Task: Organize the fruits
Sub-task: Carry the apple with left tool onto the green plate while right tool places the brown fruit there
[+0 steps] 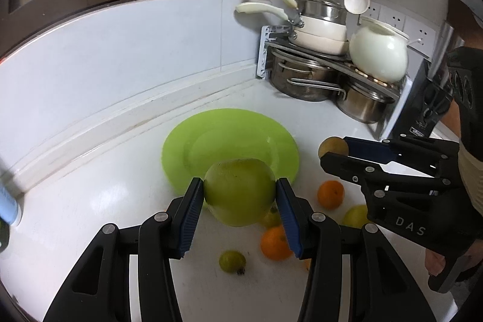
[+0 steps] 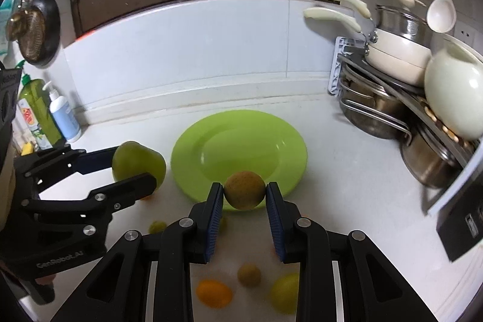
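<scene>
My left gripper (image 1: 240, 186) is shut on a large green apple (image 1: 240, 195) and holds it above the white counter, just in front of the lime-green plate (image 1: 229, 135). To its right, my right gripper (image 1: 333, 151) is shut on a small round brown fruit (image 1: 332, 145). The right wrist view shows that brown fruit (image 2: 244, 190) pinched between the blue pads over the near rim of the plate (image 2: 187, 153). There the left gripper (image 2: 135, 168) holds the apple (image 2: 139, 162) left of the plate. The plate has nothing on it.
Loose fruit lies on the counter below the grippers: two oranges (image 1: 330, 193) (image 1: 274, 242), a small green fruit (image 1: 231, 260) and a yellow one (image 1: 356, 215). A rack of pots (image 1: 317, 74) fills the right corner. Bottles (image 2: 63, 116) stand at the left wall.
</scene>
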Available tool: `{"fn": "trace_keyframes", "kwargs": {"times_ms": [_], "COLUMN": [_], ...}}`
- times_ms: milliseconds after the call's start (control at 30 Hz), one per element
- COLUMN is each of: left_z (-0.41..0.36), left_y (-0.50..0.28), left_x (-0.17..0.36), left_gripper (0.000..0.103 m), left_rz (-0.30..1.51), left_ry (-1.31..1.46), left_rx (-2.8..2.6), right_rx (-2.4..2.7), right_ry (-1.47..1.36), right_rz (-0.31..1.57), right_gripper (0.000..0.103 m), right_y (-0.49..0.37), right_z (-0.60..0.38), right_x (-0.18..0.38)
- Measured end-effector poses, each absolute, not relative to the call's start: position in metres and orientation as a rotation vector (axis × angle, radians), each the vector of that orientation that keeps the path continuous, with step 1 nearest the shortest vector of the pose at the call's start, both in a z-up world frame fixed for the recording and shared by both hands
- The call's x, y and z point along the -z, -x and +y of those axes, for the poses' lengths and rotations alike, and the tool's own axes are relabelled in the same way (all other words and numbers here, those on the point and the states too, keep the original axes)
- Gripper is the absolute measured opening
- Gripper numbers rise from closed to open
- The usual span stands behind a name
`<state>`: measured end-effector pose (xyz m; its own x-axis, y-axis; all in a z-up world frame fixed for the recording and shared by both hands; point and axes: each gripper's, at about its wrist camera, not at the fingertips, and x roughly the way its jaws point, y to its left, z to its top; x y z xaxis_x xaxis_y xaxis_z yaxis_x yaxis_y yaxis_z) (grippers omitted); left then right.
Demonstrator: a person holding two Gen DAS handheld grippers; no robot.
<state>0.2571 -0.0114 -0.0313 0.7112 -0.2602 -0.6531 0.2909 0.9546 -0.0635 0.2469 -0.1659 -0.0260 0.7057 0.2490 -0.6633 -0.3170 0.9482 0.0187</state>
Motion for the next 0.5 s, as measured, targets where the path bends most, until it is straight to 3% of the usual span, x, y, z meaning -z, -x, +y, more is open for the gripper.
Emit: {"fn": "trace_keyframes", "kwargs": {"times_ms": [500], "left_z": [-0.029], "left_y": [-0.344], "left_x": [0.074], "left_gripper": [0.048], "left_rz": [0.861], "left_ry": [-0.117], "left_rx": [0.308], "right_rx": [-0.366], "right_ry": [0.189], "right_rz": [0.917], "right_gripper": [0.03], "right_y": [-0.345], "right_z": [-0.151], "right_x": [0.069]}}
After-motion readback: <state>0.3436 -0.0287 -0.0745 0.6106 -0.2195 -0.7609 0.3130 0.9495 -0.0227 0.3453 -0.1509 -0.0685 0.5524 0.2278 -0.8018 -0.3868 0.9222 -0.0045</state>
